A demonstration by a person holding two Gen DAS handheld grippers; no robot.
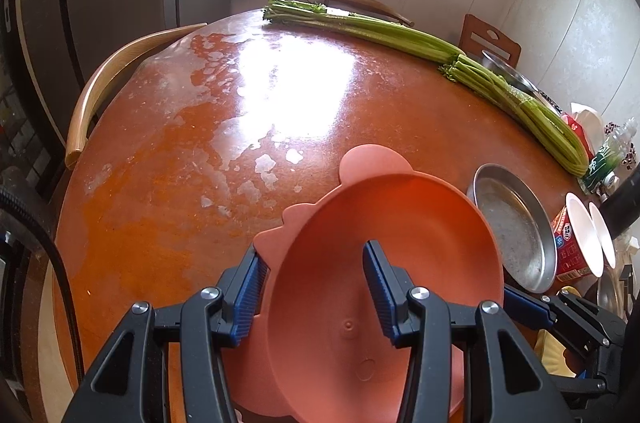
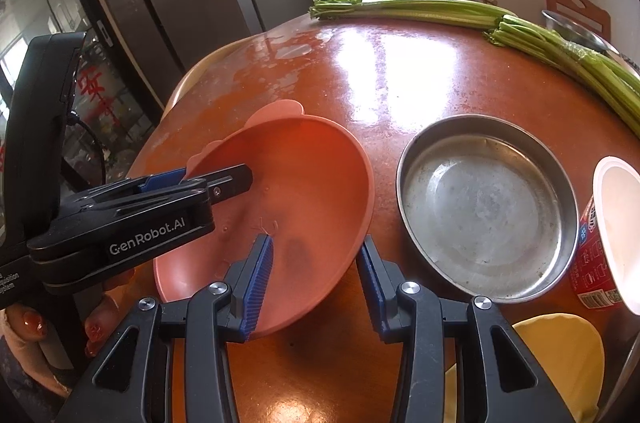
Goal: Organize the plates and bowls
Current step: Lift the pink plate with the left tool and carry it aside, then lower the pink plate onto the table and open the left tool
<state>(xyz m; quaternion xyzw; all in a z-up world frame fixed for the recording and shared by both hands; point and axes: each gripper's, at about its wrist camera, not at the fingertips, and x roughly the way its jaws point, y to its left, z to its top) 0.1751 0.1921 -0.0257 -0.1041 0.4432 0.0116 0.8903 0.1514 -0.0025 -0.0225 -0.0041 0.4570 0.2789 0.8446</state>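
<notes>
The salmon-pink plastic plate with moulded animal ears (image 2: 300, 163) hung tilted above the round orange-brown lacquered table (image 2: 400, 75), shared between both tools. The left gripper (image 1: 316, 263) was clamped on the plate's left rim, one blue pad inside the dish and one outside. The right gripper (image 2: 316, 247) had its jaws drawn in as narrow as they go across the near rim, again with one pad over the inside and one outside the edge.

The main risk seemed to be the two grips working against each other. If one hand pulled or rolled out of step, the smooth, thin rim could twist out of the ribbed pads and the plate would drop onto the table. Letting go with one side too early would probably leave the plate swinging from a single edge hold.

Just beside it on the right lay a shallow round steel pan (image 2: 480, 207), close enough that a swing that way could knock their rims together. Beyond the pan stood a red instant-noodle cup with a white inside (image 2: 596, 263), light and likely easy to tip. A pale yellow plate (image 2: 560, 355) lay near the right gripper. Long bundles of green celery (image 2: 440, 7) lined the far edge, well apart. The person's fingers (image 2: 34, 321) showed under the left tool
</notes>
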